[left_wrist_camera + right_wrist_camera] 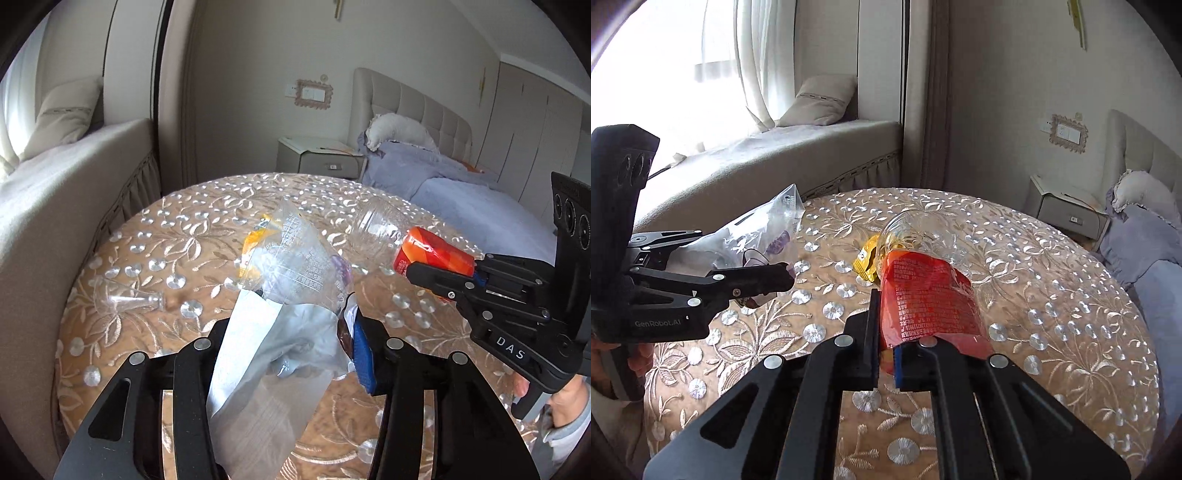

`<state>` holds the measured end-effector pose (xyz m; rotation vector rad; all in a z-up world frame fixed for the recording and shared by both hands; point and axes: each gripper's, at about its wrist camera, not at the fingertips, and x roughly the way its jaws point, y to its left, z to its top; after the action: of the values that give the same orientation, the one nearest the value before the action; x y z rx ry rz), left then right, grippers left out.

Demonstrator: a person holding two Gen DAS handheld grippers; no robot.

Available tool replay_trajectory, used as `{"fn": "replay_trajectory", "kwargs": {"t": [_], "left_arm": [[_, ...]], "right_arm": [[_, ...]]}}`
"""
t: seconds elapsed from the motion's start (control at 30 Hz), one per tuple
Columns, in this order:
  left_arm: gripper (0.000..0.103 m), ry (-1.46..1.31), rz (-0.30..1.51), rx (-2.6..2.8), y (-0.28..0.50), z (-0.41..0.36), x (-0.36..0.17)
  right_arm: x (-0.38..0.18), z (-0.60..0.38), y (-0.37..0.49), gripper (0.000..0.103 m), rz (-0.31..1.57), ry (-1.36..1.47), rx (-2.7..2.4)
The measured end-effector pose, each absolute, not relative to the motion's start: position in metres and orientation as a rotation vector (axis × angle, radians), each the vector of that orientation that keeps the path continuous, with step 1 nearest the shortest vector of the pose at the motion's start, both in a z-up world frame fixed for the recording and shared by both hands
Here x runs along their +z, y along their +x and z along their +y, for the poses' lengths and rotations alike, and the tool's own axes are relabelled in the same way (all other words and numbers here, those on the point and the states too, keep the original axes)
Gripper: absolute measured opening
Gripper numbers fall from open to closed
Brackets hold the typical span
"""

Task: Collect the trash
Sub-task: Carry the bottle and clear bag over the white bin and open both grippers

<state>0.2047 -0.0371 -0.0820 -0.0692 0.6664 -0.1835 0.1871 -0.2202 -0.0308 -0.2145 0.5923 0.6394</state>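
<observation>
Two hand-held grippers above a round desk (122, 236) covered in embroidered cloth, each carrying one piece of trash. The left gripper (295, 332) has its jaws set partway apart and clamped on a clear plastic bag (295, 258) with grey-white contents; the bag's long axis runs from the jaws toward 12 o'clock in the left wrist view, its upper end hanging free above the cloth. The right gripper (886, 350) has its jaws nearly closed, pinching the label end of a clear bottle with an orange-red label (923, 291); the bottle's long axis points from the jaws toward 12 o'clock in the right wrist view, its clear end away from the jaws.

Remaining on the cloth: a yellow wrapper (866, 264), lying just beyond the bottle's clear end at 11 o'clock from the right jaws, and a small clear bottle (127, 299) lying on its side at 9 o'clock from the left jaws (long axis running 9 to 3 o'clock). Judged by position, the left hand is nearer the small bottle, the right nearer the wrapper. No bin is visible in either view.
</observation>
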Motion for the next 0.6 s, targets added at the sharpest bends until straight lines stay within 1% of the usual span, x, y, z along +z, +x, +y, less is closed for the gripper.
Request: {"fn": "replay_trajectory", "kwargs": {"t": [0.27,0.6], "left_arm": [[0.048,-0.018,0.633,-0.273,0.171,-0.085,-0.068],[0.048,0.055,0.601,-0.436,0.133,-0.168,-0.06]], "right_arm": [[-0.007,-0.257,0.137,0.006,0.53,-0.229,0.561],[0.01,-0.325,0.079,0.006,0.49,-0.219,0.401]]}}
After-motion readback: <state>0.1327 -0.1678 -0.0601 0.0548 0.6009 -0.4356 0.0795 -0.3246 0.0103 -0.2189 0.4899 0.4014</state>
